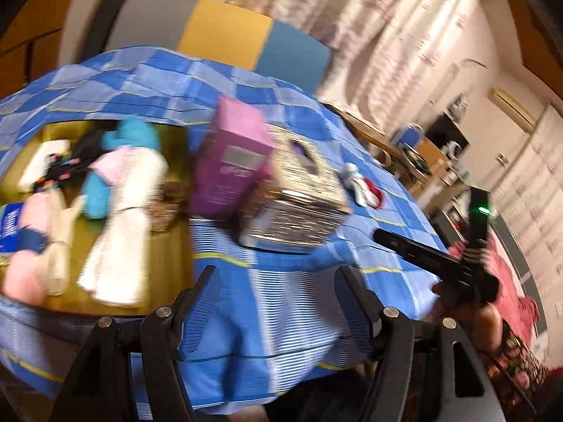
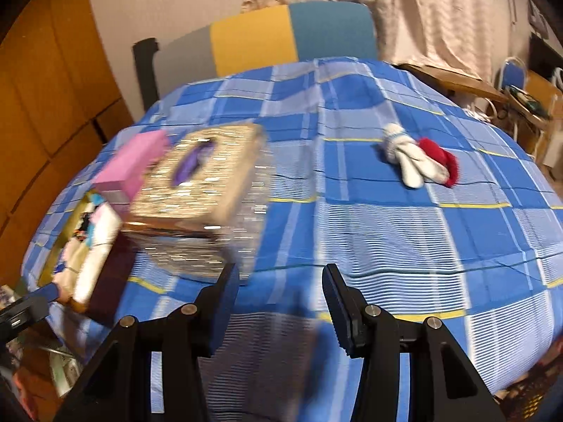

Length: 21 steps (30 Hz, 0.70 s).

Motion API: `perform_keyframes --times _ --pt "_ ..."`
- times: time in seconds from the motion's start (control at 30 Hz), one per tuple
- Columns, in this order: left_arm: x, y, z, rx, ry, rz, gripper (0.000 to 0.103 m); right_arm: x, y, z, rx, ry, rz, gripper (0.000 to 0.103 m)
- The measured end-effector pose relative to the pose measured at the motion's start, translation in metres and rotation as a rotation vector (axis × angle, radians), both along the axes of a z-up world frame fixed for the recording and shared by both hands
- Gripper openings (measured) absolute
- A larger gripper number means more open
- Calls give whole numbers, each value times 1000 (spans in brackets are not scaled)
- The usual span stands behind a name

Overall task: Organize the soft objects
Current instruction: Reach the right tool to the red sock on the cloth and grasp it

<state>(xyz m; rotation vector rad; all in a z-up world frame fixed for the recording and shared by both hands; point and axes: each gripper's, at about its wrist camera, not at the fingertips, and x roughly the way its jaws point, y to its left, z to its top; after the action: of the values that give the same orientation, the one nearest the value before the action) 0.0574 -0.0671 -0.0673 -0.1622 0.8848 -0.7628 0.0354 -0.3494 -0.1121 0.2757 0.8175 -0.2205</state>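
Observation:
A blue checked cloth [image 1: 267, 295] [image 2: 404, 232] covers the table. An olive tray [image 1: 176, 246] at the left holds several soft things: white socks [image 1: 123, 232], a blue plush [image 1: 98, 190] and pink pieces [image 1: 21, 277]. The tray also shows in the right wrist view [image 2: 75, 211]. A white and red sock bundle [image 2: 420, 161] [image 1: 364, 184] lies alone on the cloth at the far right. My left gripper [image 1: 278, 274] is open and empty over the cloth near the tray. My right gripper [image 2: 281, 274] is open and empty, well short of the sock bundle; its body shows in the left wrist view [image 1: 436, 263].
A shiny patterned tissue box [image 1: 299, 204] [image 2: 200, 204] and a pink box [image 1: 232, 161] [image 2: 132, 163] stand between the tray and the sock bundle. A grey, yellow and blue chair back [image 2: 274, 35] is behind the table. Curtains and furniture are at the right.

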Motion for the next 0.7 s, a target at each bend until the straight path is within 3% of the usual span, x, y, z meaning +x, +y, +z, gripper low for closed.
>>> perform_keyframes --times 0.23,0.47,0.7 --pt "-9 -60 3 8 11 -130 68 1 -86 -19 19 79 -91 50" --pt "-16 -113 -3 53 35 -222 68 19 -175 -13 21 27 -202 50" --pt "-20 -145 -4 84 34 -273 68 72 -235 -14 25 7 -253 55"
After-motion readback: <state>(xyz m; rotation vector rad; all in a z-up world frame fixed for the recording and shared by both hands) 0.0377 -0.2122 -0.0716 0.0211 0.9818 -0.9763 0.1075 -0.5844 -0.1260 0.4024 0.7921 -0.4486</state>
